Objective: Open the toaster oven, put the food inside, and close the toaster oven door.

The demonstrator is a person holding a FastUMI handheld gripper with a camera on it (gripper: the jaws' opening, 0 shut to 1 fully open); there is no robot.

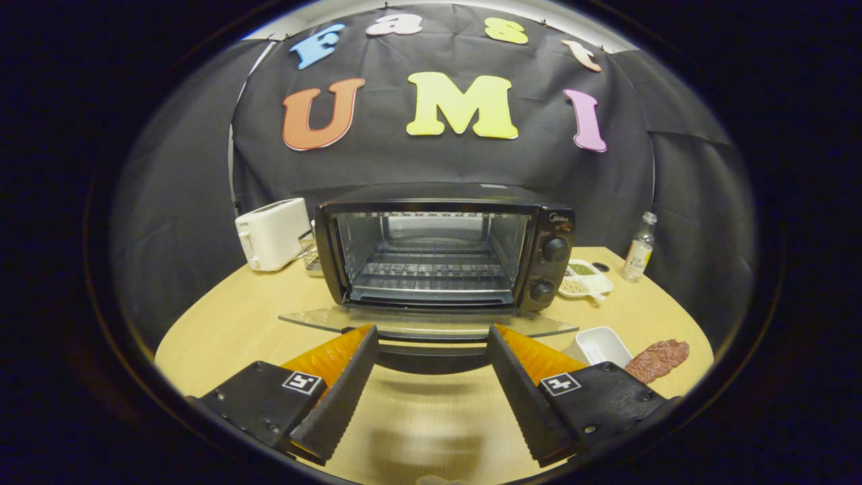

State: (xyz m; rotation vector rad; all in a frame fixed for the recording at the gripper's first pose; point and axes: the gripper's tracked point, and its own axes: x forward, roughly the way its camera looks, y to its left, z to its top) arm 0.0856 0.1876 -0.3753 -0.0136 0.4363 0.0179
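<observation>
One step of three looks done: the toaster oven (444,252) stands in the middle of the worktop (229,316) with its glass door (431,323) folded down flat, and the wire rack inside is bare. The door's dark handle (431,357) lies just ahead of the gripper (431,337), between the tips of the two fingers (343,384), which are spread wide and have hold of nothing. Whether either tip touches the handle or the door's edge I cannot tell; they look very near it.

The food, a reddish-brown slab of meat (658,359), lies on the worktop beyond the right finger, just beside a small white dish (599,345) and well apart from the oven's mouth. So the step in hand is, by my judgement, the fetching of the food.

The next move calls for drawing the fingers clear of the handle, swinging over to the right, and coming down on the meat with the fingers straddling it before closing. The piece looks flat and low, so the tips would need to reach nearly to the worktop, and the white dish beside it leaves little room on that side.

Farther off sit a white toaster (273,232) left of the oven, a divided plate (586,277) by its knobs, and a small bottle (638,248).
</observation>
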